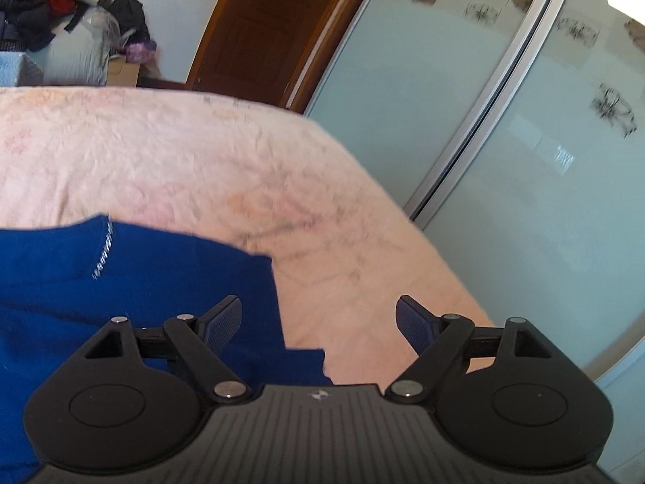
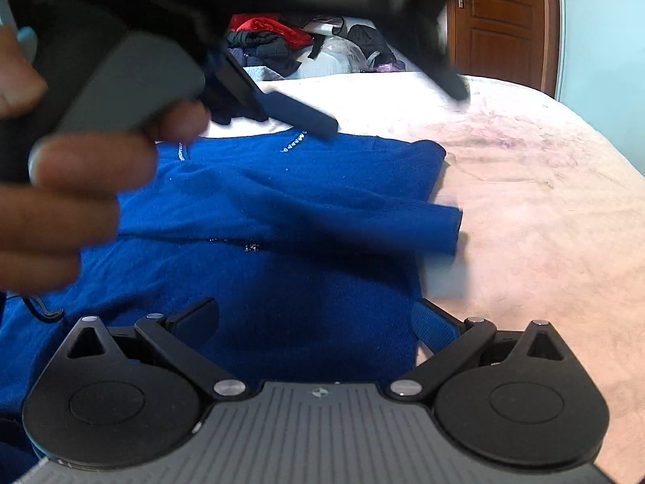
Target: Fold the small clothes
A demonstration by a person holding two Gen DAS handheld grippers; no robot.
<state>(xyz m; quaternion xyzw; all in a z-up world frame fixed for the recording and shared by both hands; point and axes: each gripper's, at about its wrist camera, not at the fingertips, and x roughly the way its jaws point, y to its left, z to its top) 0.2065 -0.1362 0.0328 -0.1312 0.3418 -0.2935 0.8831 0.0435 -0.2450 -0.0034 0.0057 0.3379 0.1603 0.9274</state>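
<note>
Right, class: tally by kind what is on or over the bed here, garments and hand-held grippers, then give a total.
Blue garments: 1, the blue sweater
Hand-held grippers: 2, the left hand-held gripper and the right hand-held gripper
Total: 3

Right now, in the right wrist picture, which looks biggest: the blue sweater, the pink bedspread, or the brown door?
1. blue sweater, though it's nearest the camera
2. pink bedspread, looks nearly as big
3. brown door, far away
</note>
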